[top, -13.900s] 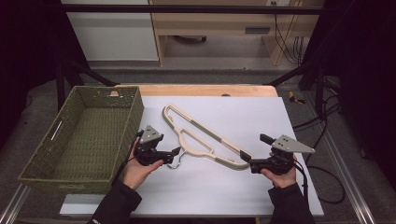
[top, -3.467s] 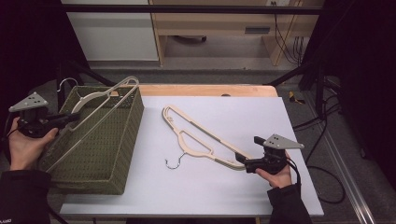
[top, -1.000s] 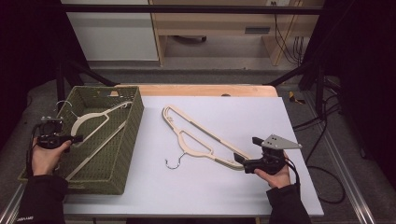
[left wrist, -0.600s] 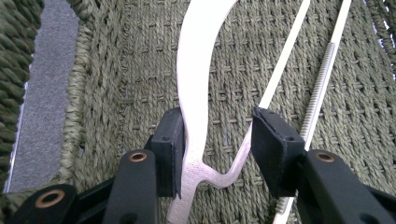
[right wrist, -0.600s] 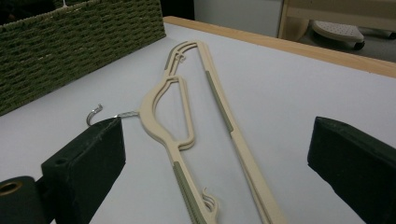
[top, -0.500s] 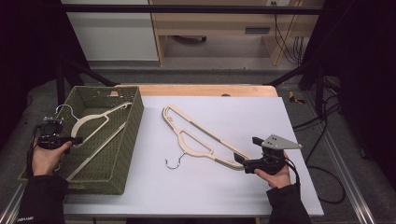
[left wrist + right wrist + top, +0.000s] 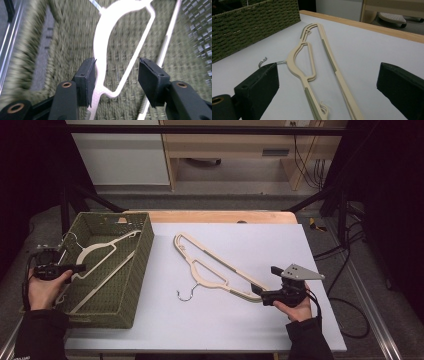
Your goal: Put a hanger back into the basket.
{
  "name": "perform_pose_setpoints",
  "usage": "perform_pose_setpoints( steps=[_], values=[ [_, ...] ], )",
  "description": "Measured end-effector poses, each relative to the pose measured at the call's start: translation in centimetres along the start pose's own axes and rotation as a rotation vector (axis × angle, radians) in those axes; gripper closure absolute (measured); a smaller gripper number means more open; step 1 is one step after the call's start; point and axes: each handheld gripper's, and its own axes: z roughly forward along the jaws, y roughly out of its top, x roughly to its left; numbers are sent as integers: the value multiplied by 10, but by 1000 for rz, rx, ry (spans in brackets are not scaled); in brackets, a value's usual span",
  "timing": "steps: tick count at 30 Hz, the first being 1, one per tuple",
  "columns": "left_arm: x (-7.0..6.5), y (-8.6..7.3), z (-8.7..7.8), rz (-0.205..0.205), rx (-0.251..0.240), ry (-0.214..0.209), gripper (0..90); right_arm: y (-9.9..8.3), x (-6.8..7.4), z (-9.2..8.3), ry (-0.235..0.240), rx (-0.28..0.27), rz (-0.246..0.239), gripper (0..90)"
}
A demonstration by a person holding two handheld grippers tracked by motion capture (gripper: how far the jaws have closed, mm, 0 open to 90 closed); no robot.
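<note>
- The white hanger point(image 7: 102, 252) lies inside the green woven basket point(image 7: 131, 285) at the table's left side, slanting from the far wall towards the near corner.
- The left gripper point(image 7: 117, 78) hangs over the basket's left rim; its jaws have just been opening, the hanger's bar between them, one pad point(image 7: 87, 77) apparently at the plastic, the other clear of it.
- The beige hangers point(image 7: 215, 267) lie stacked on the white table point(image 7: 300, 245), hook point(image 7: 185, 295) pointing near.
- The right gripper point(image 7: 327, 82) rests with its jaws spread wide around the stack's near end, gripping nothing.

White table point(image 7: 310, 245) — wooden back edge point(image 7: 220, 216)
</note>
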Motion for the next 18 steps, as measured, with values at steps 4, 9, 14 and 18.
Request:
perform_pose_setpoints(
  steps=[4, 9, 14, 18],
  values=[
    [-8, 5, -20, 32, -119, -36, 441, 0, 0, -1, 2, -1, -5, 46],
    [-34, 11, -43, 122, -255, -116, 353, 1, 0, -1, 0, -2, 0, 46],
    [-71, 13, -56, 167, -350, -200, 219, 1, 1, -1, 1, -10, 2, 45],
    [-99, 13, -63, 214, -406, -273, 165, 2, 1, -2, 0, -20, 1, 44]
  ],
)
